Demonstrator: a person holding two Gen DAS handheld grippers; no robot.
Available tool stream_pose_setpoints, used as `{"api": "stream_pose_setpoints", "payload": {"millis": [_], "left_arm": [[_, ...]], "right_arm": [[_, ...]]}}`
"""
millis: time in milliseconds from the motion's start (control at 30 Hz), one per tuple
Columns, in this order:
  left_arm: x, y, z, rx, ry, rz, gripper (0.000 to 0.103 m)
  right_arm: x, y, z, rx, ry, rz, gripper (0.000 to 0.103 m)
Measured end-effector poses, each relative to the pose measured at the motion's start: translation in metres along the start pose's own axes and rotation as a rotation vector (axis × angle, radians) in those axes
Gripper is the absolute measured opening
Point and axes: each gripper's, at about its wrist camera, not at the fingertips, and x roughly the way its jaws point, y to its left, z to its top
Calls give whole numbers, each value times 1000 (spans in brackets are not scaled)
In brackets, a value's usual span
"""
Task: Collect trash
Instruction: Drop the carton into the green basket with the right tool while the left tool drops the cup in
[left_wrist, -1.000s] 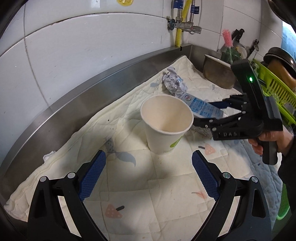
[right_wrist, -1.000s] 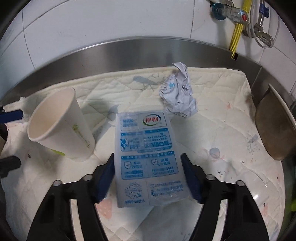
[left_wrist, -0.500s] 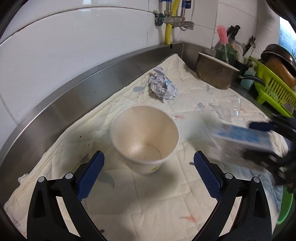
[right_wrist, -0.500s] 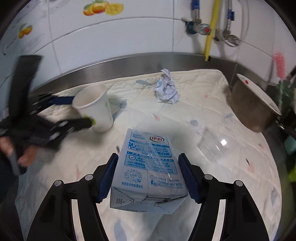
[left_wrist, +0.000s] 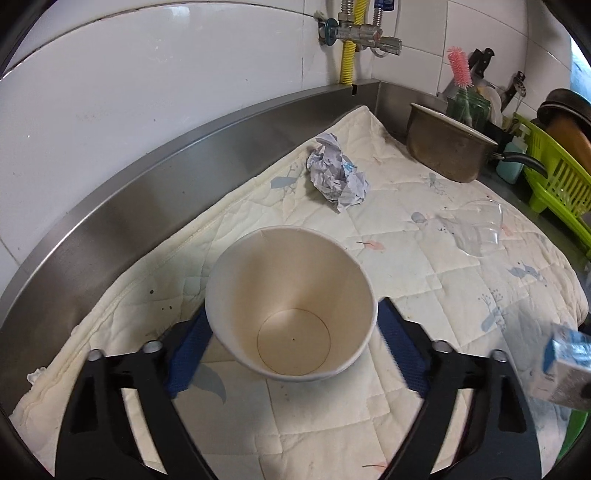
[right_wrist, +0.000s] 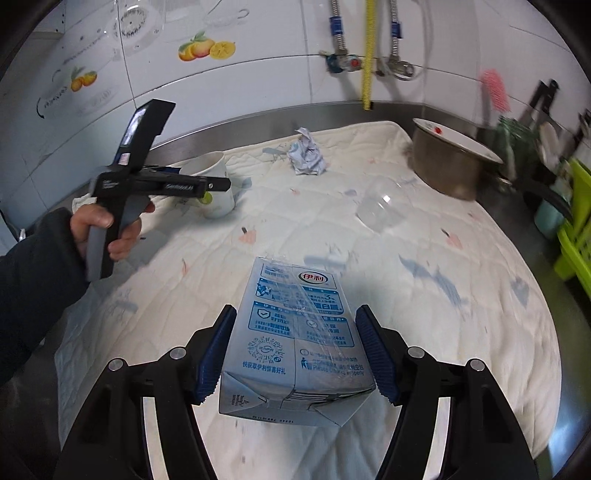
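Note:
A white paper cup stands upright on the quilted mat. My left gripper reaches around it with its jaws closing; the blue pads sit close beside the cup walls, and the rim hides any contact. From the right wrist view the same cup shows between that gripper's fingers. My right gripper is shut on a blue-and-white milk carton, held above the mat. The carton also appears blurred at the lower right of the left wrist view.
Crumpled paper lies near the steel back rim. A clear plastic cup lies on its side on the mat. A metal pot and a green dish rack stand at the right. A hand holds the left gripper.
My left gripper moved forward until the cup sat between its fingers, and its jaws narrowed. My right gripper lifted the carton off the mat and drew it back, away from the cup.

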Motion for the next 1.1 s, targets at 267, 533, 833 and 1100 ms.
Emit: {"api": "stream_pose_setpoints", "payload": {"millis": [267,533,833,1100], "left_arm": [[-19,-1,-8,-35,-25,1,61],[-91,-44,-28,73,-88,-46,60],[-151,-122,-62,174,-114,-191,60],[-172,-214,-101,294,-93,-332,60]], "right_arm": [[-48,-6,-53,88,-29,-44,64],[-122,-32,-111,263,-104,-143,64],[-179,-64,-201,388,-40,-338,64],[-170,-93,-279,575,72,-359,64]]}}
